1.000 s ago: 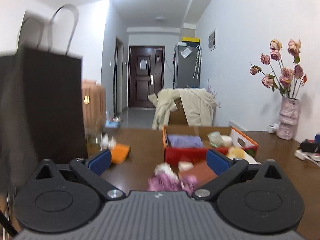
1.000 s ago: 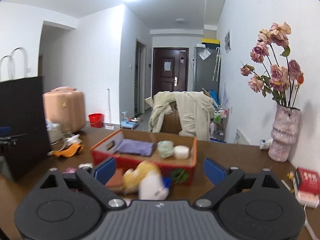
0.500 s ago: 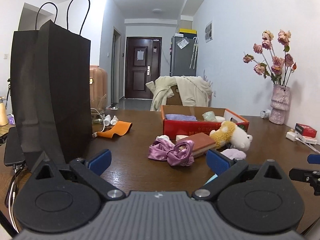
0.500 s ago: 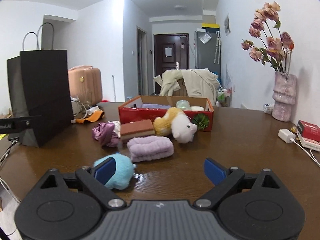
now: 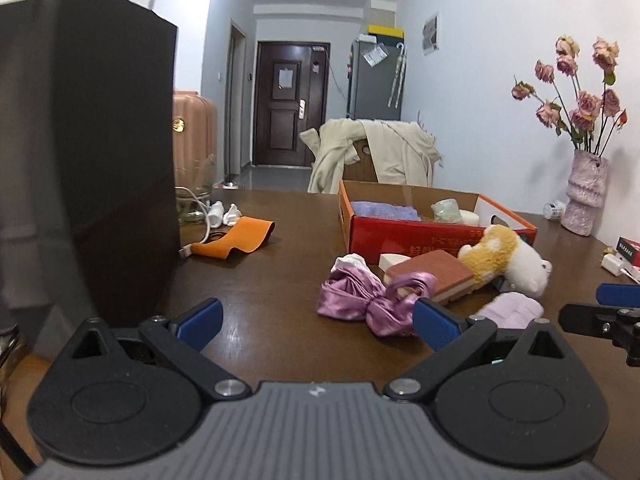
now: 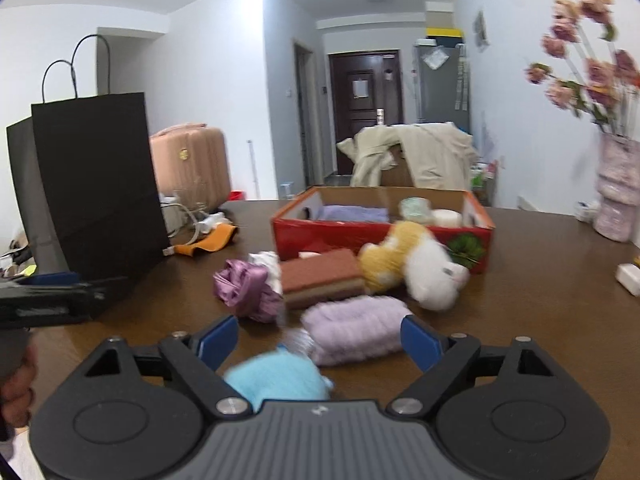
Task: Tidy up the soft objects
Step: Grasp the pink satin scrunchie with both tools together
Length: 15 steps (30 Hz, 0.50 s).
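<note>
A fluffy blue plush [image 6: 278,376] is seen low between the widely spread, closing jaws of the right gripper [image 6: 320,338], untouched by either pad. Beyond it lies a ribbed lilac towel roll [image 6: 354,330], in front of the red cardboard box [image 6: 360,236]. The left gripper [image 5: 316,318] is held spread and empty, a glossy purple satin bow [image 5: 368,294] lying just ahead of the right-hand pad.
</note>
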Each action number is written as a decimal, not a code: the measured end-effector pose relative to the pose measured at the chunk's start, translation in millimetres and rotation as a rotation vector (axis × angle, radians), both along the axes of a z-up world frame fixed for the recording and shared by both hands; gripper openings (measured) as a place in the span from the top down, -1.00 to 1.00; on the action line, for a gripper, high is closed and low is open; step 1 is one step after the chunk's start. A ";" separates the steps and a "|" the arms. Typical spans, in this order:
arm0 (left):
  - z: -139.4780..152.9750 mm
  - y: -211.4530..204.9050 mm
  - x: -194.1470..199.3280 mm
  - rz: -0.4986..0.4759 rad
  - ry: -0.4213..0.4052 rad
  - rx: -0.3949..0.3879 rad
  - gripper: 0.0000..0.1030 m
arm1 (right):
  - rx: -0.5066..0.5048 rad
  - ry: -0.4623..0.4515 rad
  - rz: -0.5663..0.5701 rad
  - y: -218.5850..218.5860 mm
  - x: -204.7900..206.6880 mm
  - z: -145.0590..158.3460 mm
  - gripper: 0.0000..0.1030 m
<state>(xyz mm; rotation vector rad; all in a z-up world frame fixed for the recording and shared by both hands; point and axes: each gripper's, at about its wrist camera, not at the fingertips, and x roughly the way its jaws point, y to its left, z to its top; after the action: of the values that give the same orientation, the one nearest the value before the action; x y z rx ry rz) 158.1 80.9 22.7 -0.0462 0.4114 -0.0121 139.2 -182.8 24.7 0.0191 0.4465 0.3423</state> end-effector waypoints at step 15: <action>-38.5 19.5 157.0 -0.281 0.205 -0.017 -0.20 | 0.048 0.127 0.005 84.8 123.7 -21.0 0.12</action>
<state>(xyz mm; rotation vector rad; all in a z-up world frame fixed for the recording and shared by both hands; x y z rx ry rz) 315.1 100.4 -15.8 -0.0056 0.6203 -0.2901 262.9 -98.0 3.7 0.0870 0.5640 0.3580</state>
